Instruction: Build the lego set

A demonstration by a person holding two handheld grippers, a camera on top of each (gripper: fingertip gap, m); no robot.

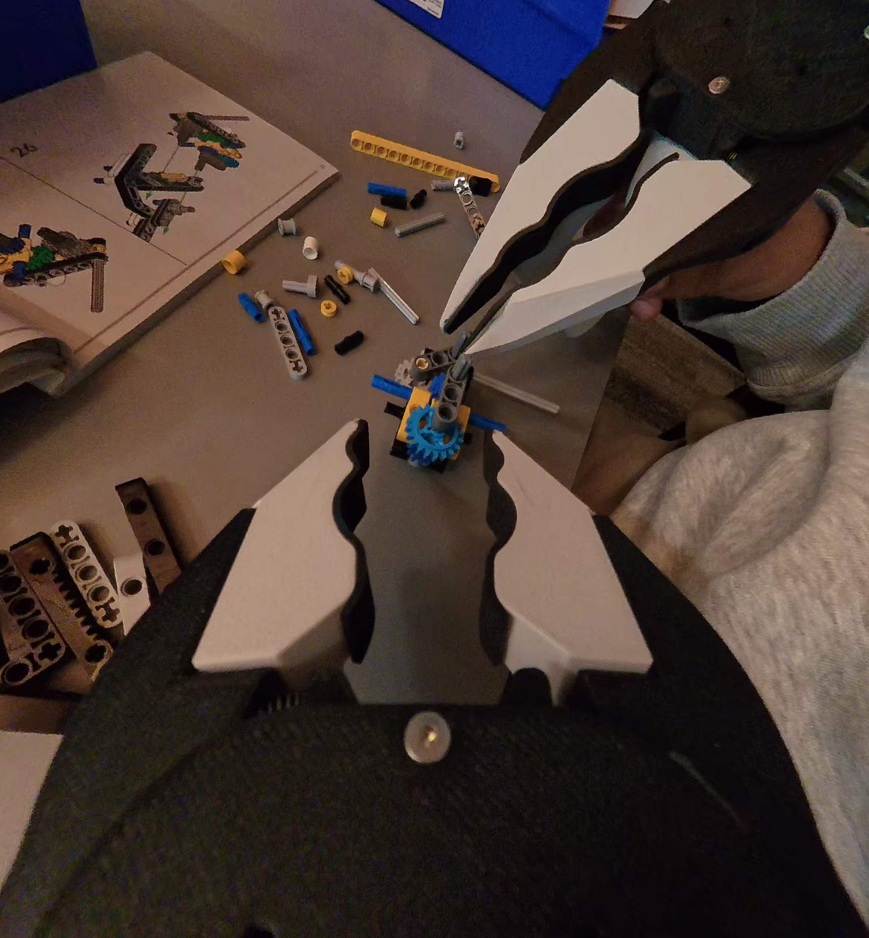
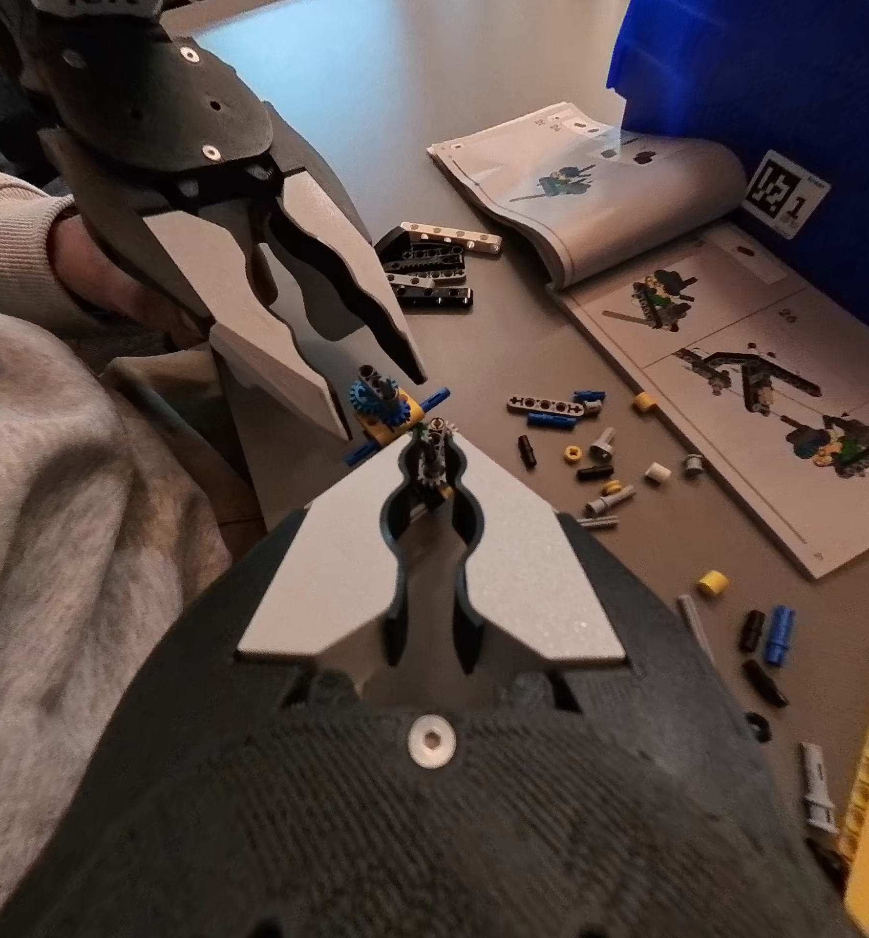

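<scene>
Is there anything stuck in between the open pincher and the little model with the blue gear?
Nothing visible. The left gripper is open, and only bare table lies between its fingers up to the small model. The right gripper pinches the model's top from the far side.

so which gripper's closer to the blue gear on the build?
Left. The left gripper is open, its tips flanking the blue gear without touching. The right gripper is shut on the grey beam at the assembly's far end from the gear.
</scene>
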